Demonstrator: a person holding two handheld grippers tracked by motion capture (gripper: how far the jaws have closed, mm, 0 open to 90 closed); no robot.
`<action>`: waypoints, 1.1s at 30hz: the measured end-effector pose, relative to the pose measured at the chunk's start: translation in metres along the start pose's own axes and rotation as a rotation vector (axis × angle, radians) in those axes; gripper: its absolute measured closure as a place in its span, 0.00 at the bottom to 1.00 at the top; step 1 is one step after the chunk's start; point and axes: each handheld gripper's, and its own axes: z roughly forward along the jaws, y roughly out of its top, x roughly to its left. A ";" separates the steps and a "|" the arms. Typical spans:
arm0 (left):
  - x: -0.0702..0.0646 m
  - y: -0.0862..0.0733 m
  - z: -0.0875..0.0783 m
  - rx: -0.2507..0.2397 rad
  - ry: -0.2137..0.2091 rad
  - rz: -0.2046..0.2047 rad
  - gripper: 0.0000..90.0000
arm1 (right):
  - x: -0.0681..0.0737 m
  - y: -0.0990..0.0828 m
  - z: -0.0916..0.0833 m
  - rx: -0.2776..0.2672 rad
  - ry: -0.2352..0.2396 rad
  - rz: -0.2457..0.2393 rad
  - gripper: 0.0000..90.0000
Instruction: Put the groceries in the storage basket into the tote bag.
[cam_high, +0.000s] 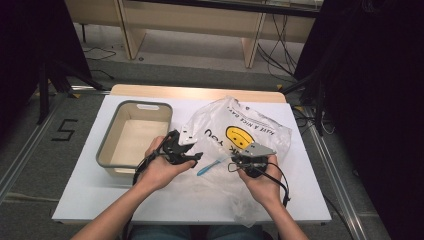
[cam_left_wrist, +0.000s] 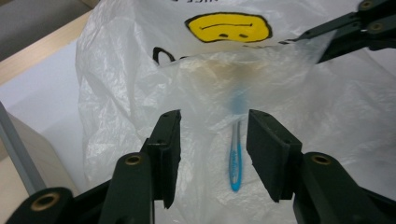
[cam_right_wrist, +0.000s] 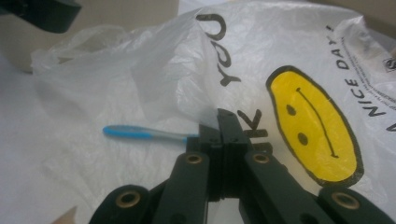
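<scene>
One plastic bag (cam_high: 240, 135), one toothbrush (cam_high: 206, 168), one bin (cam_high: 135, 137), two grippers.

The blue toothbrush lies half inside the bag's mouth, handle sticking out, right of the bin. The right gripper (cam_right_wrist: 223, 122) is clamped on the bag's thin edge, lifting it; the left gripper (cam_left_wrist: 212, 140) points at the toothbrush, jaws apart either side of it, not touching.

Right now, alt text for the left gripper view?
The left gripper stands open, its black jaws either side of a blue toothbrush whose head lies under a translucent plastic bag with a yellow smiley. The right gripper pinches the bag's edge at upper right.
</scene>
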 end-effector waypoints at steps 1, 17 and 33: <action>0.001 -0.001 0.003 0.008 0.001 -0.005 0.61 | 0.001 -0.001 0.001 0.003 0.002 -0.001 1.00; 0.006 -0.007 0.027 0.096 0.054 0.000 0.67 | 0.019 -0.019 0.021 0.149 0.096 -0.039 0.93; 0.010 -0.018 0.031 0.093 0.062 -0.021 0.62 | 0.024 -0.035 0.026 0.201 0.227 0.020 0.64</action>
